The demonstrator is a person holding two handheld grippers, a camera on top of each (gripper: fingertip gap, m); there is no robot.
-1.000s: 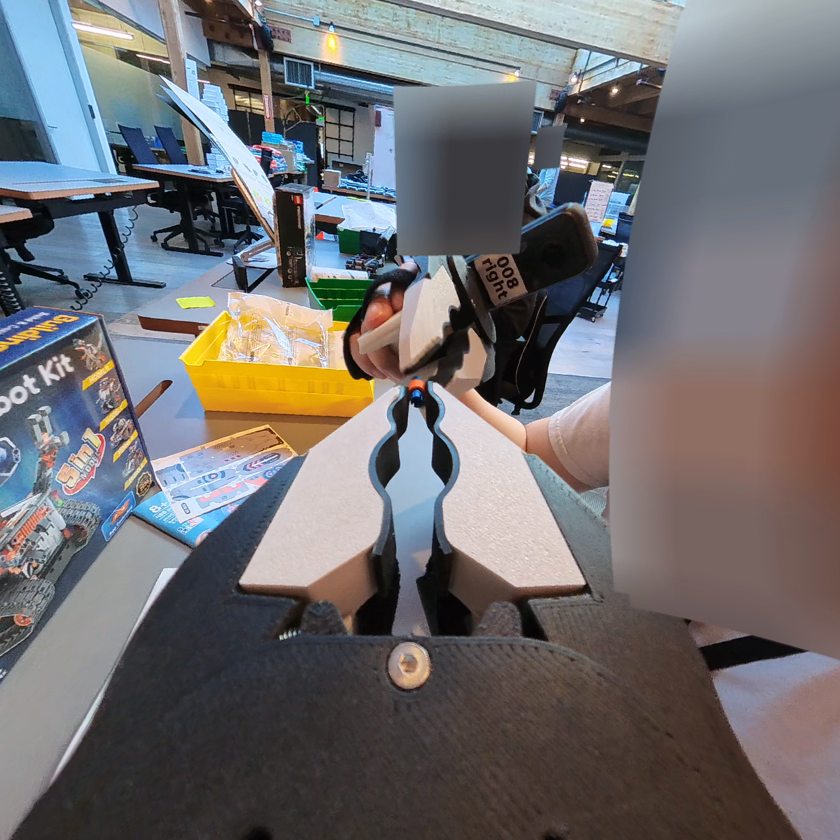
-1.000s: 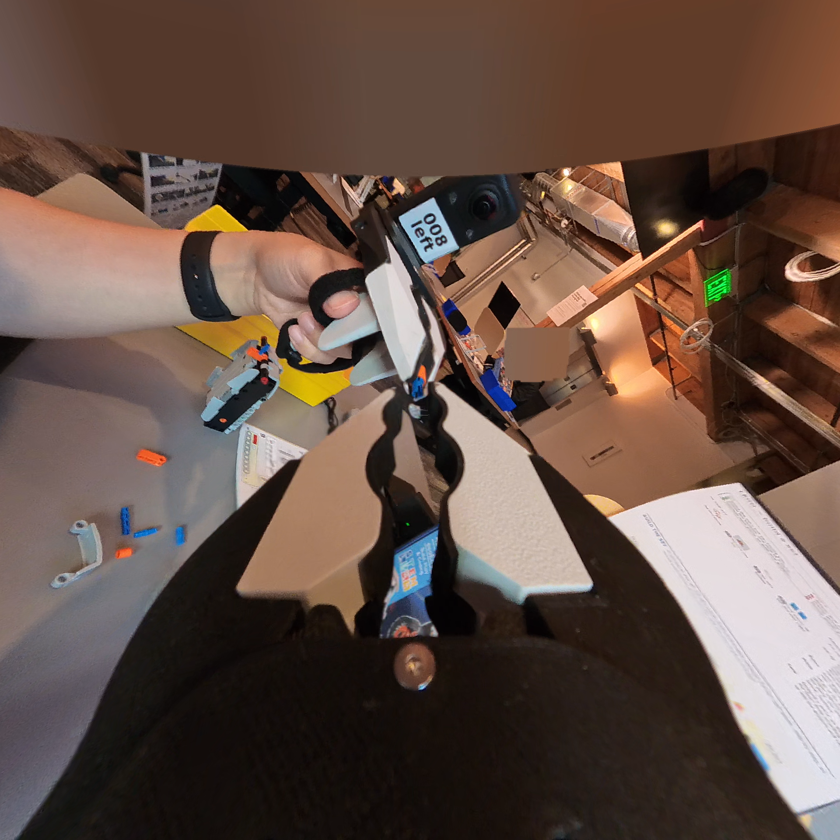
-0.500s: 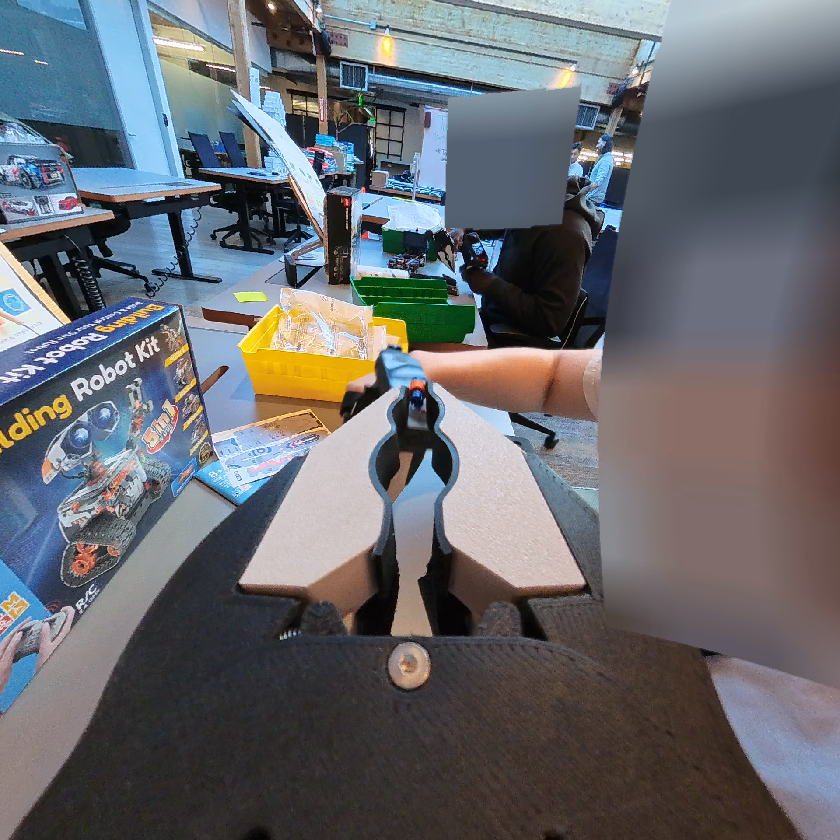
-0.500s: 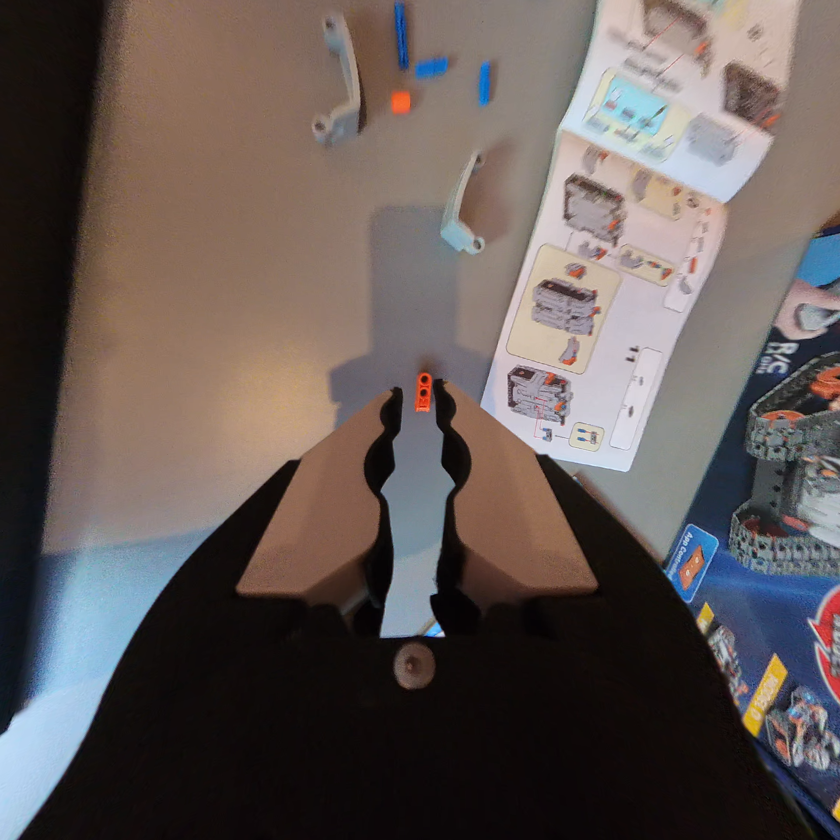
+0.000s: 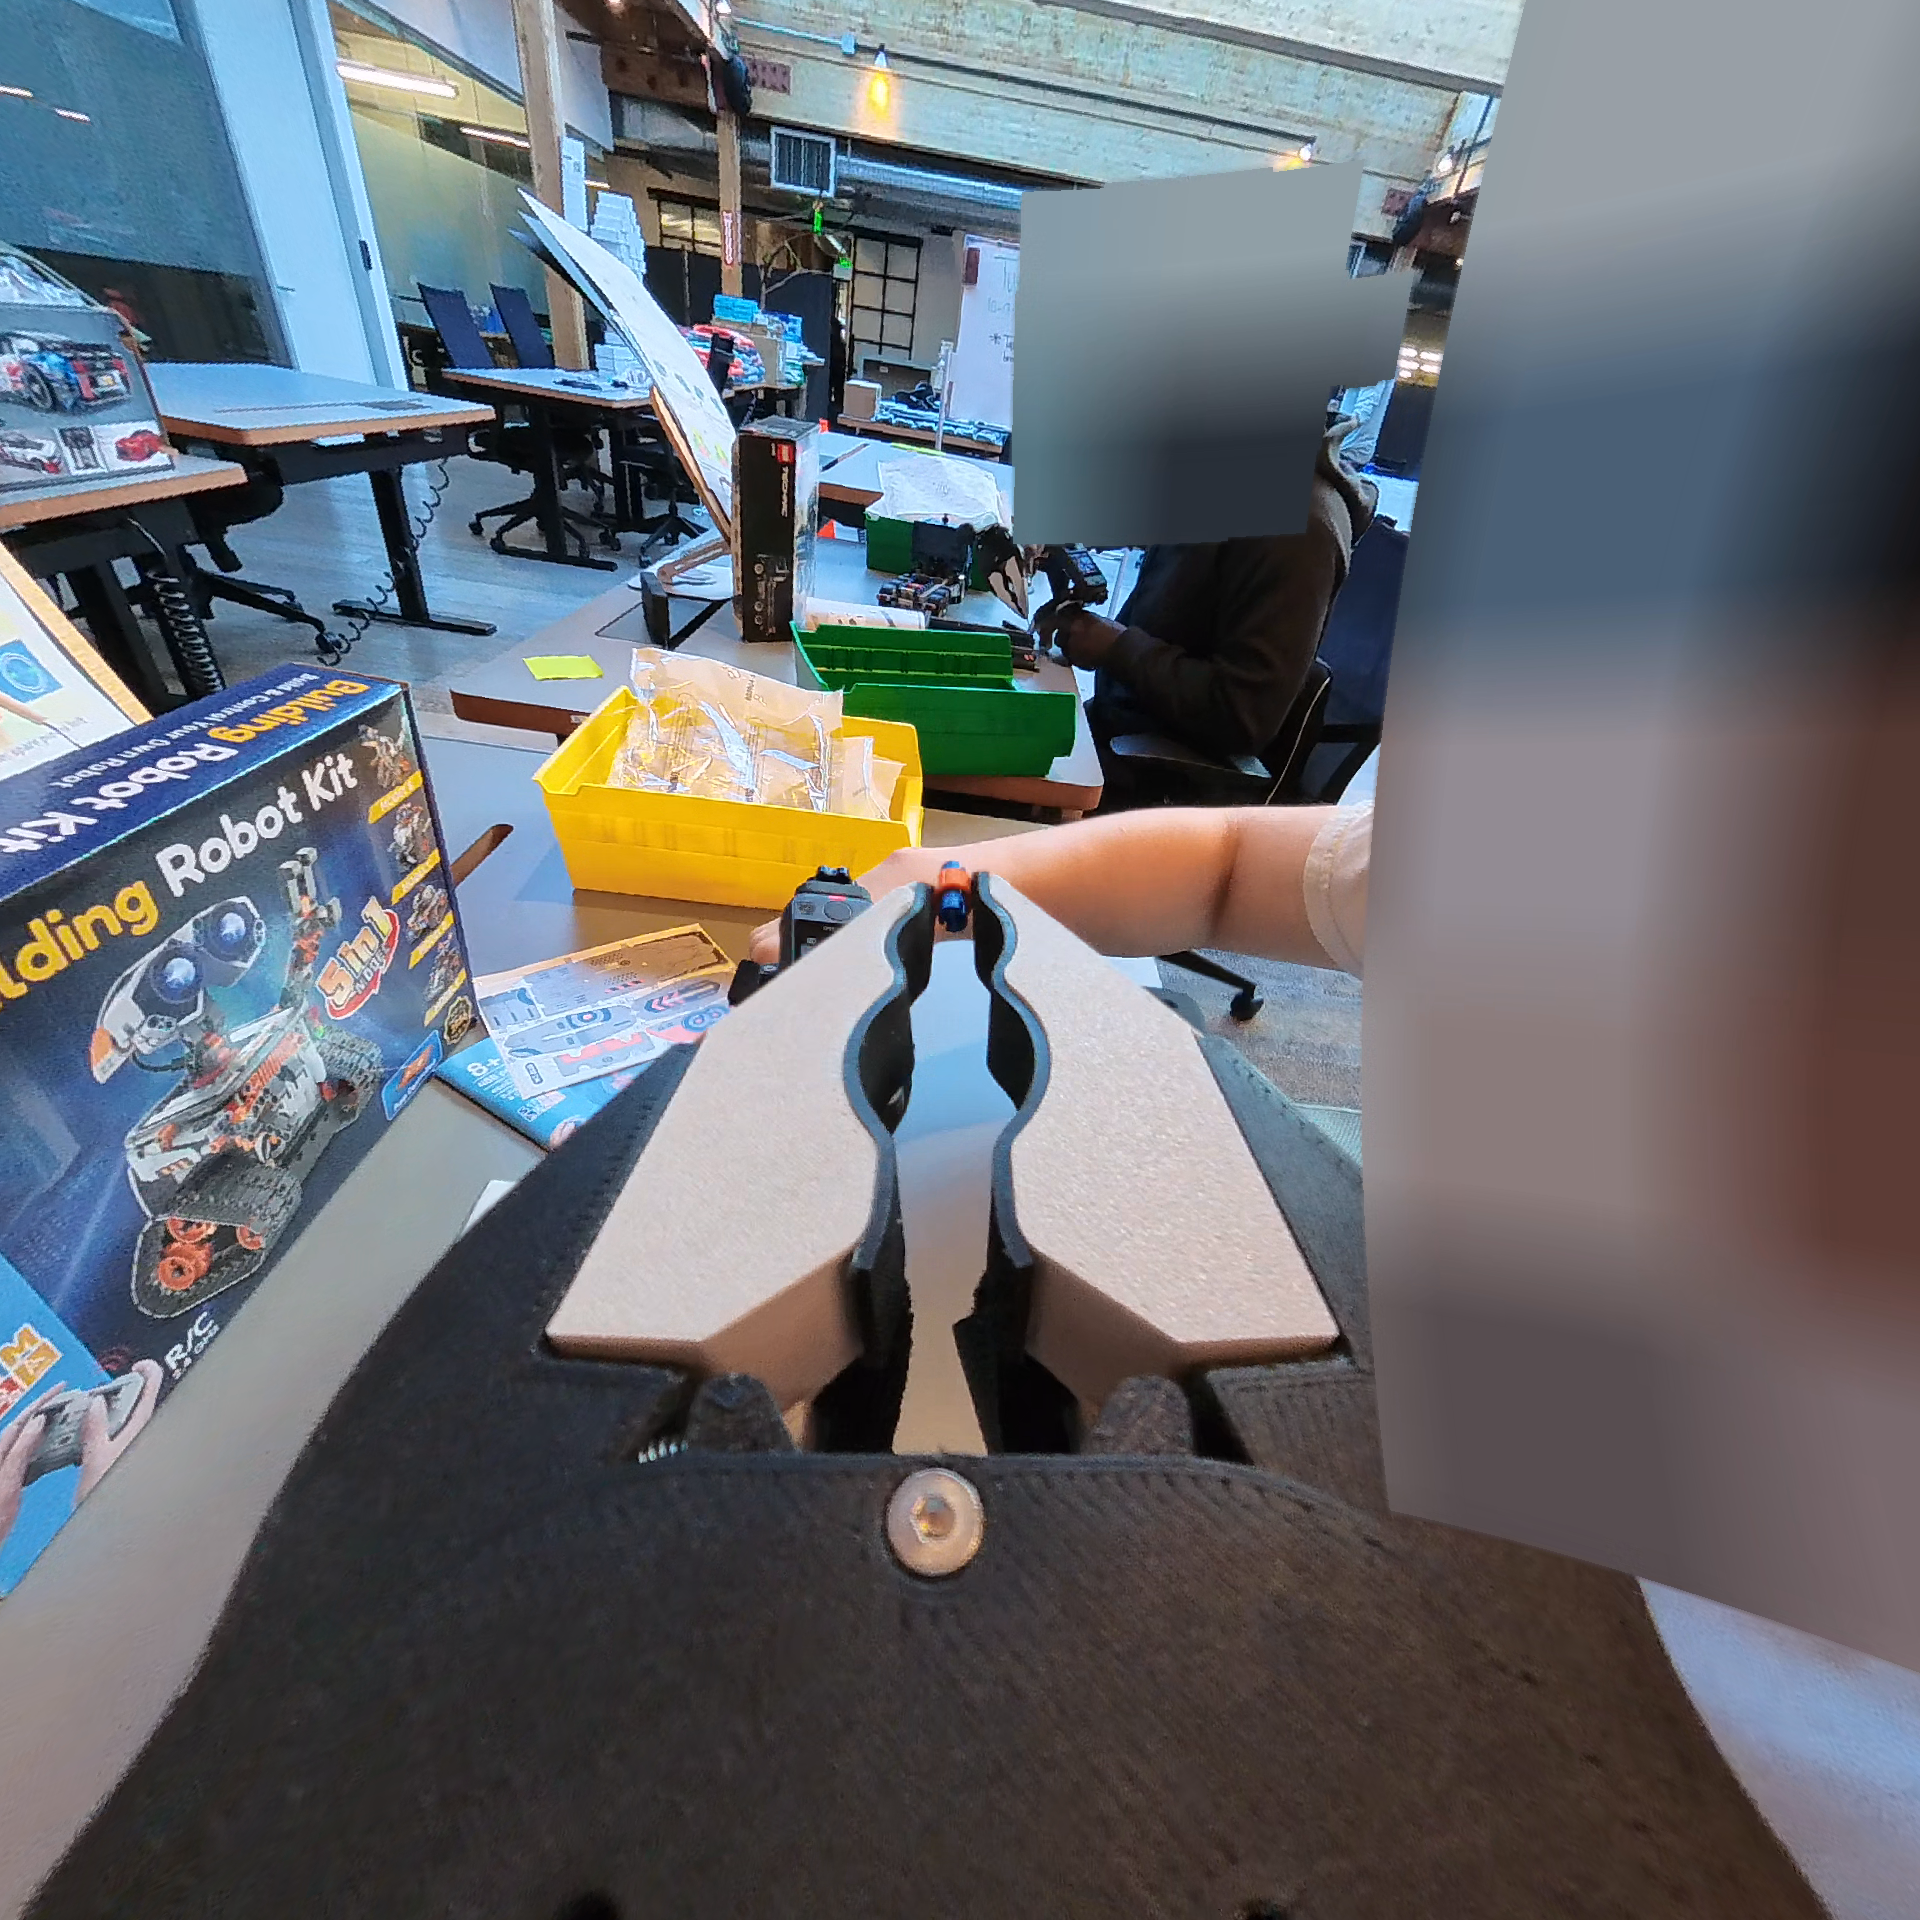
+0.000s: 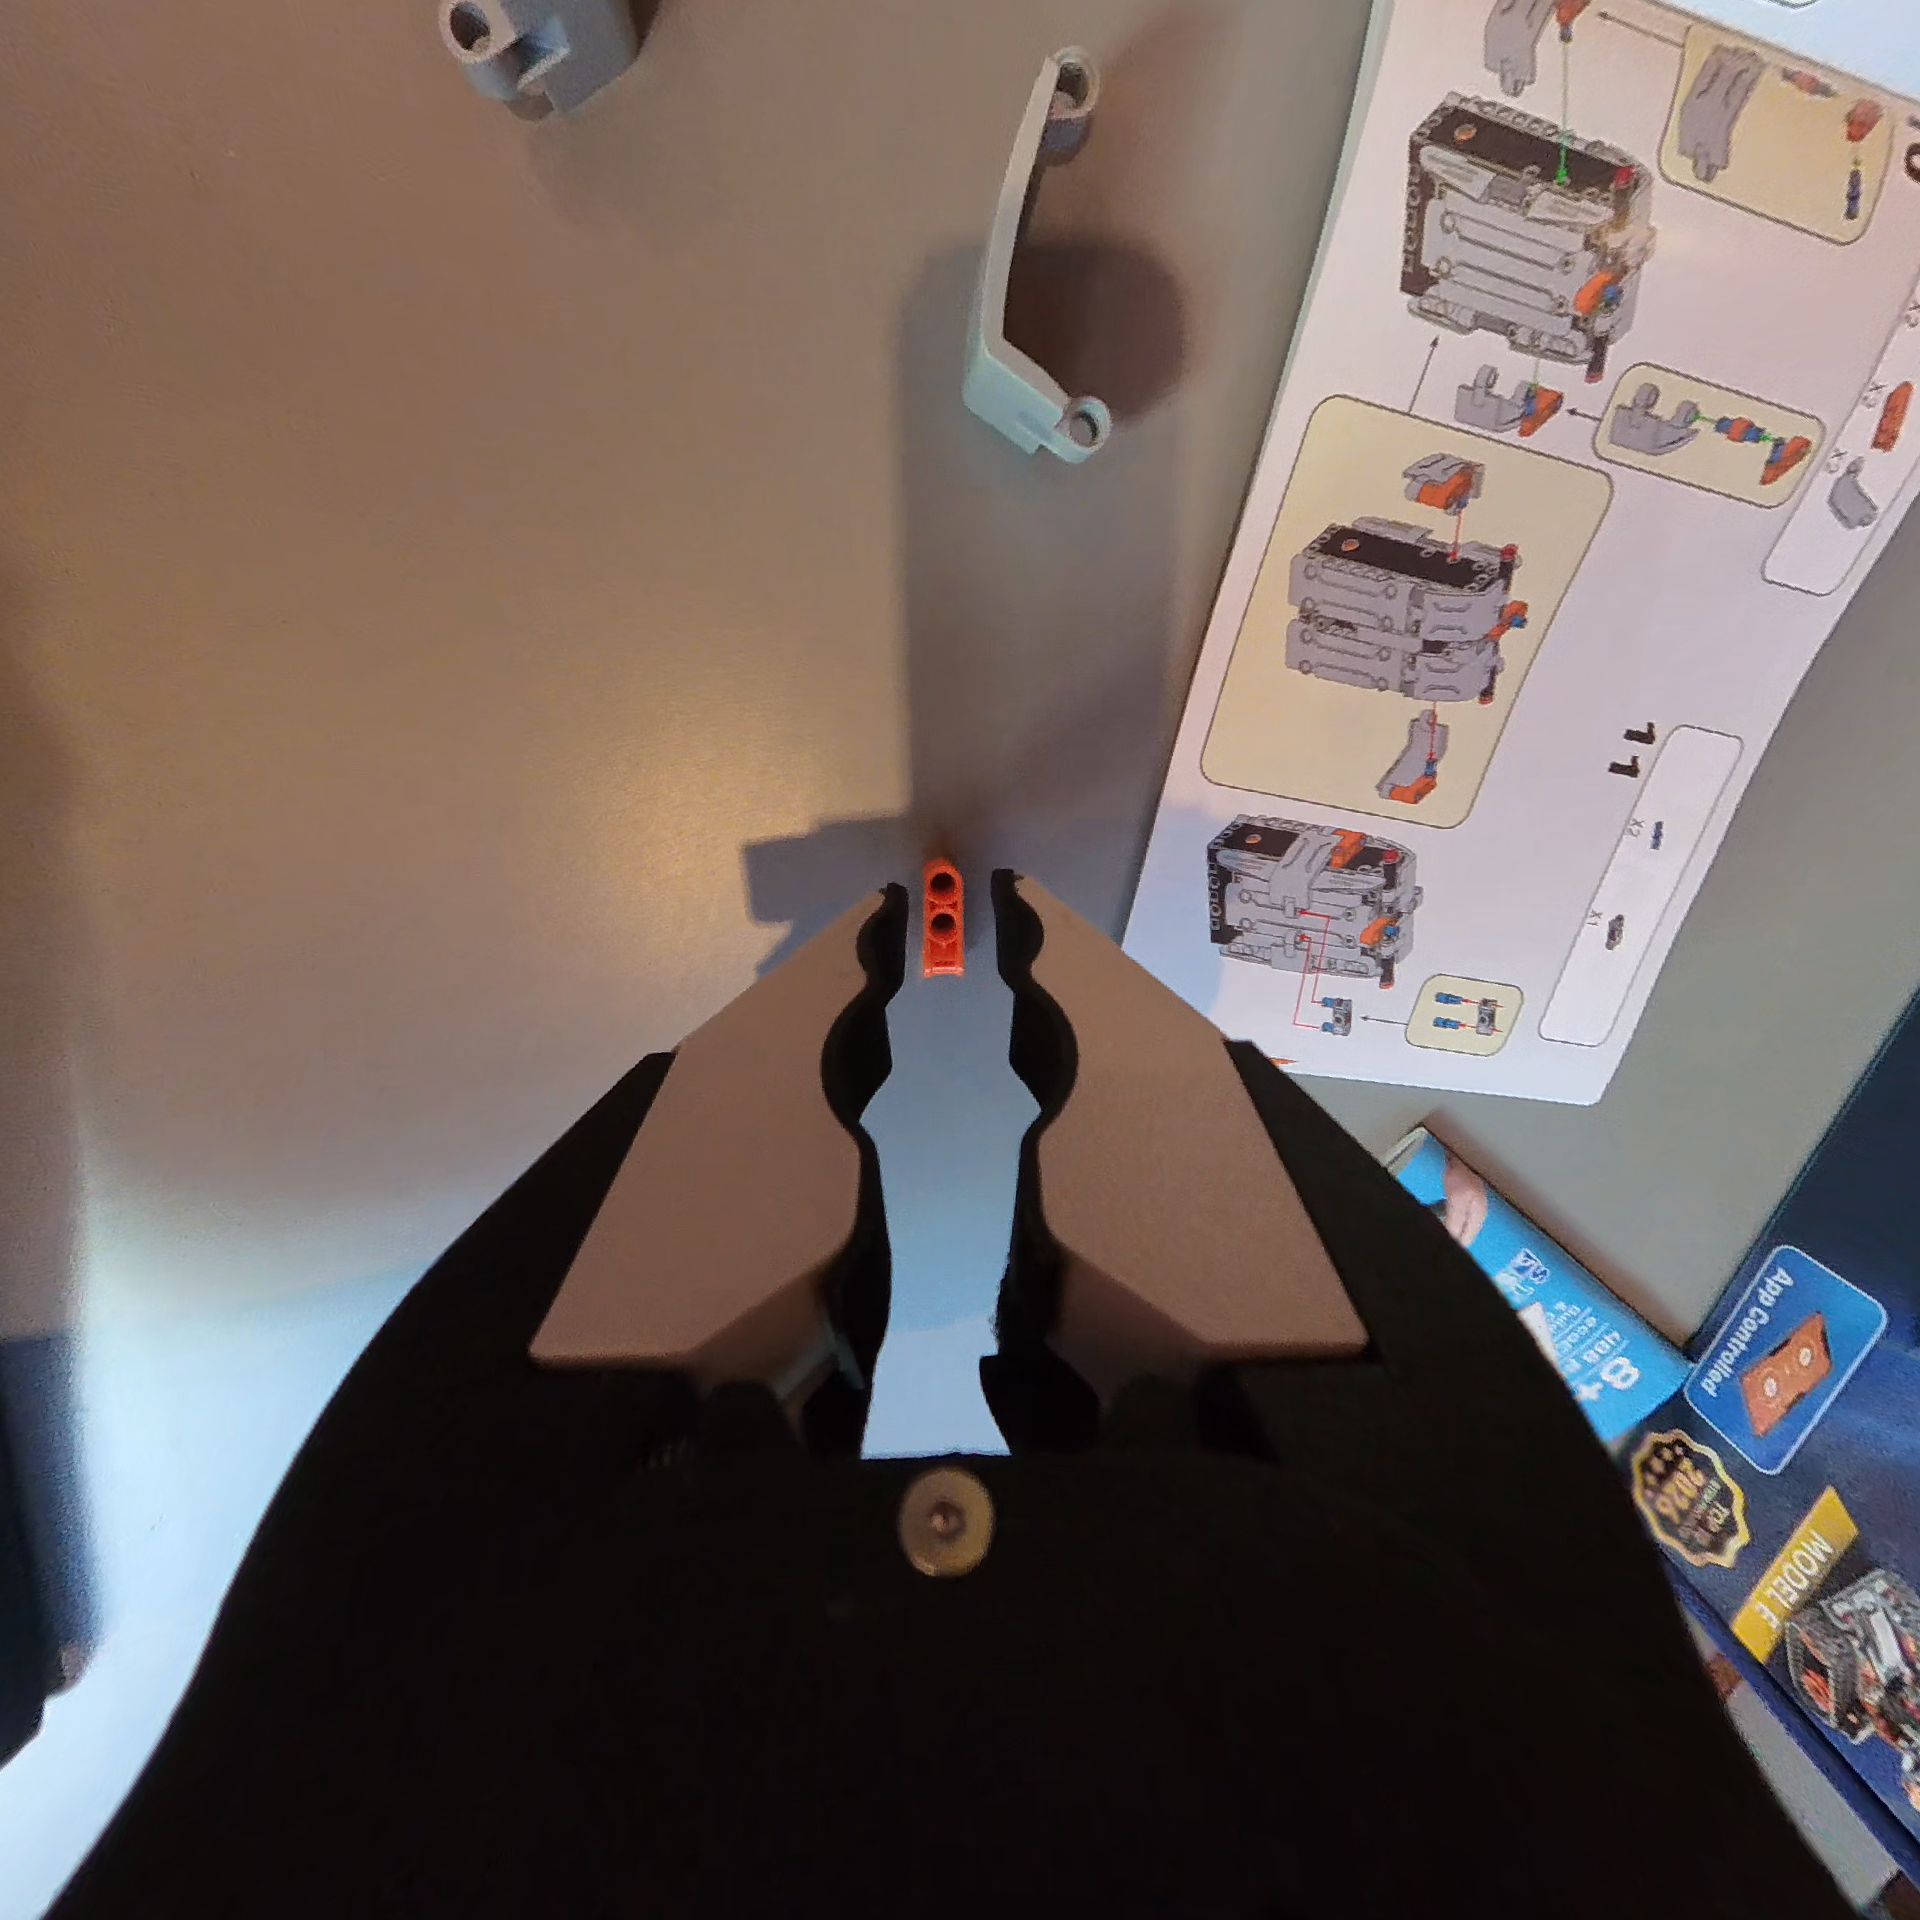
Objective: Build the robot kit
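Observation:
My left gripper (image 5: 952, 891) is shut on a small orange-and-blue connector piece (image 5: 950, 906) and holds it up above the grey table. My right gripper (image 6: 943, 891) points straight down at the table (image 6: 416, 623). Its jaws stand slightly apart, with a small orange two-hole piece (image 6: 943, 935) between the tips and a narrow gap on each side. In the left wrist view the right gripper (image 5: 823, 923) shows low over the table, held by a bare arm (image 5: 1122, 883). A grey curved piece (image 6: 1023, 281) lies just beyond the orange piece.
An instruction sheet (image 6: 1507, 520) lies right of the right gripper, with a blue robot kit box (image 6: 1766, 1455) below it. A second grey piece (image 6: 540, 52) lies at the top edge. A yellow bin (image 5: 727, 842) of plastic bags, the kit box (image 5: 208, 987) and a leaflet (image 5: 603, 997) stand ahead.
The right gripper swung away from the left one, went down to the table and came closer to it. Its jaws have widened around the orange piece. The left gripper stays shut on its piece.

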